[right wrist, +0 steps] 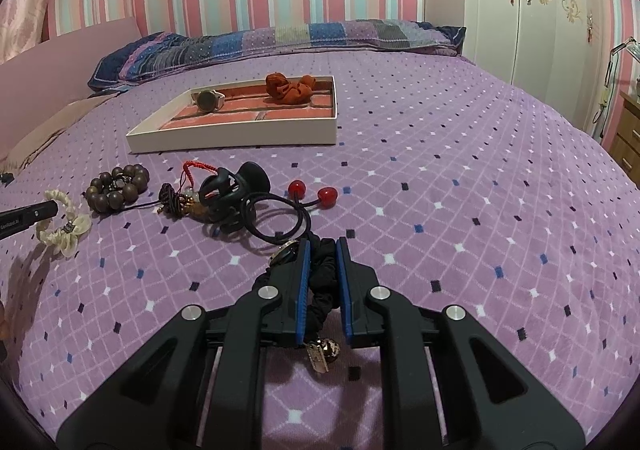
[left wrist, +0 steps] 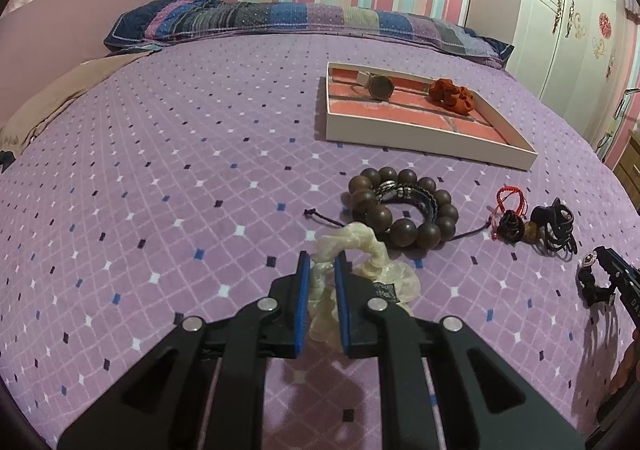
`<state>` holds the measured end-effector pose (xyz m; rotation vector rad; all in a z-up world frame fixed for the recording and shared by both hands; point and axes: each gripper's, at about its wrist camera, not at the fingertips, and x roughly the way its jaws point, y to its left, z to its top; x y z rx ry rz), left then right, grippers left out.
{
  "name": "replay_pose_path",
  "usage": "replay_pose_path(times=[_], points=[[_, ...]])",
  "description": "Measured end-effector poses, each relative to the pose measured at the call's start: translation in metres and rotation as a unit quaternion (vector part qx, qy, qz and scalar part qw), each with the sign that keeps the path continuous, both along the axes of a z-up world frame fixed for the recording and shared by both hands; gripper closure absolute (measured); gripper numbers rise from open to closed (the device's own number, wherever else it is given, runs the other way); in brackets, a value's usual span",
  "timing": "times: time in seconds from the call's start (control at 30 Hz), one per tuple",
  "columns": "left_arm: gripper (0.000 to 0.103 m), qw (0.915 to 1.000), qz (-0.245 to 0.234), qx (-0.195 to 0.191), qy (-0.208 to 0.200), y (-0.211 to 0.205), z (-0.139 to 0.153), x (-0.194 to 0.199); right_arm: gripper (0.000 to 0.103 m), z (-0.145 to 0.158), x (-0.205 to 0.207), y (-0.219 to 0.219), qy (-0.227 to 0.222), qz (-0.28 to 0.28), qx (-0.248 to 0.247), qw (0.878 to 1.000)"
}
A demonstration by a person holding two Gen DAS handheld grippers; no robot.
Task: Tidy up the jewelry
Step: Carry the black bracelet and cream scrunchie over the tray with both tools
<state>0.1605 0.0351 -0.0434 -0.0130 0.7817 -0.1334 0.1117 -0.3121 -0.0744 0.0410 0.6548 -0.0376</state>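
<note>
While the wooden bead bracelet [left wrist: 402,206] lies just beyond on the bed [left wrist: 160,170], tray [left wrist: 420,138] farther off, my left fingers [left wrist: 322,264] pinch the cream scrunchie [left wrist: 360,250], right fingers [right wrist: 322,250] pinch the black scrunchie [right wrist: 322,278].

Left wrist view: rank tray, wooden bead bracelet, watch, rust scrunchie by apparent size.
1. tray
2. wooden bead bracelet
3. rust scrunchie
4. watch

The bracelet lies nearer the camera, so its lead over the scrunchie may be partly perspective. The last two look close.
</note>
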Motion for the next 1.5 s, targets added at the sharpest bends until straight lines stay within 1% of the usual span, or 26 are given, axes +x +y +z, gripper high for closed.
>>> replay_pose_path(times=[0.3,0.5,0.6,0.77,0.93,1.0,1.1,1.17,1.23,1.4,1.5], points=[[0.090,0.9999,-0.005,-0.005,-0.012,0.000,0.007,-0.004,0.090,0.009,-0.004,-0.007,-0.018,-0.007,0.009,1.000],[0.090,0.9996,-0.011,-0.010,-0.025,-0.002,0.017,-0.008,0.090,0.014,-0.003,-0.010,-0.024,-0.010,0.017,1.000],[0.090,0.9994,-0.012,-0.009,-0.032,-0.003,0.025,-0.006,0.090,0.022,0.001,-0.011,-0.030,-0.013,0.020,0.999],[0.090,0.9990,-0.014,-0.024,-0.034,-0.003,0.044,0.011,0.090,0.046,0.019,-0.012,-0.047,-0.015,0.018,0.999],[0.090,0.9983,-0.035,-0.019,-0.043,-0.018,0.068,0.045,0.090,0.060,0.054,-0.006,-0.050,-0.004,0.004,0.999],[0.090,0.9979,-0.041,-0.010,-0.049,-0.026,0.076,0.060,0.090,0.065,0.073,-0.006,-0.048,-0.002,0.006,0.999],[0.090,0.9976,-0.050,-0.016,-0.046,-0.038,0.087,0.089,0.090,0.073,0.101,-0.005,-0.050,-0.004,0.008,0.999],[0.090,0.9974,-0.055,-0.013,-0.045,-0.045,0.091,0.105,0.090,0.078,0.118,-0.005,-0.049,-0.005,0.010,0.999],[0.090,0.9972,-0.060,-0.018,-0.042,-0.054,0.095,0.125,0.090,0.082,0.143,-0.007,-0.045,-0.006,0.017,0.999],[0.090,0.9970,-0.066,-0.038,-0.014,-0.068,0.093,0.177,0.090,0.080,0.202,-0.006,-0.020,-0.008,0.033,0.999],[0.090,0.9972,-0.067,-0.031,0.010,-0.077,0.080,0.207,0.090,0.076,0.234,-0.003,-0.008,-0.012,0.022,1.000]])
